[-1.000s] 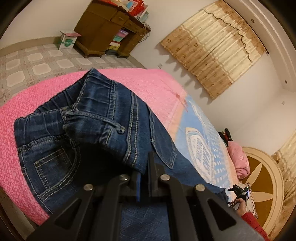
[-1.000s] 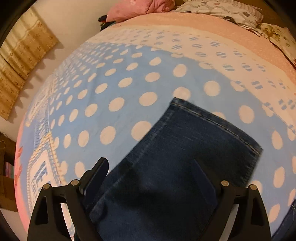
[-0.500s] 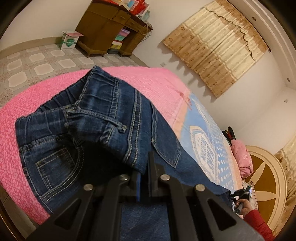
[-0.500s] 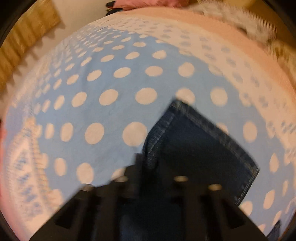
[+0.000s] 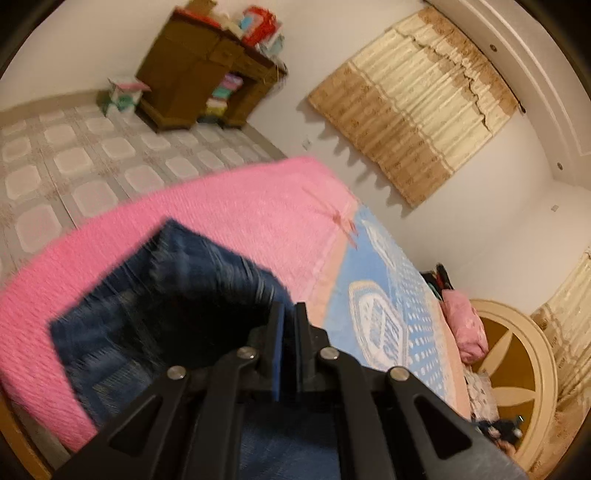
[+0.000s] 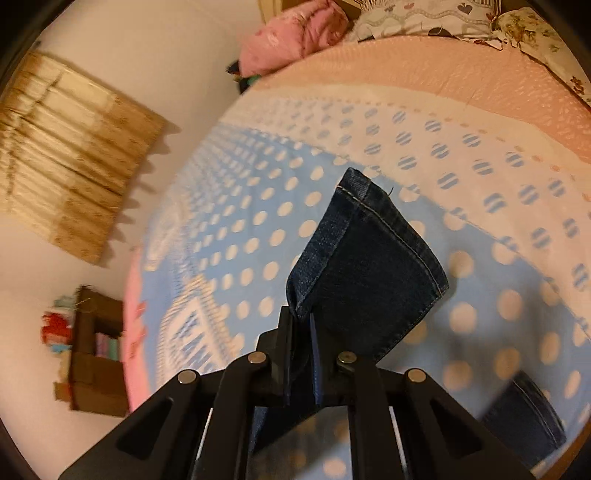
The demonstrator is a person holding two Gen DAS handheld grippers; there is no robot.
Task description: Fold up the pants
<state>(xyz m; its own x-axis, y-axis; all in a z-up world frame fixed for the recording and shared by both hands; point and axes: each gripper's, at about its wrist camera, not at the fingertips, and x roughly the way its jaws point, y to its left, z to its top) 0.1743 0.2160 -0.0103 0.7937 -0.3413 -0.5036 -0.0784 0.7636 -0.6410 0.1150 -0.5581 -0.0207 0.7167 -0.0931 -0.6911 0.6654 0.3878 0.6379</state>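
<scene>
Dark blue jeans [image 5: 166, 302] lie over the pink end of the bed, blurred by motion in the left wrist view. My left gripper [image 5: 287, 321] is shut on the waist part of the jeans and holds the cloth up off the bed. In the right wrist view my right gripper [image 6: 300, 325] is shut on the edge of one leg near its hem [image 6: 373, 266], which is lifted above the dotted blue bedspread. The other leg's hem [image 6: 524, 417] lies on the bed at lower right.
The bed has a pink blanket [image 5: 229, 206] at its foot and a blue dotted spread [image 6: 258, 221]. Pillows [image 6: 424, 14] and a pink bundle [image 6: 291, 33] lie at the head. A brown desk [image 5: 199, 77] stands on the tiled floor by the wall.
My right gripper closed on the leg and lifted it off the bed. My left gripper raised the waist, so the jeans bunch up and sit lower in its view.
</scene>
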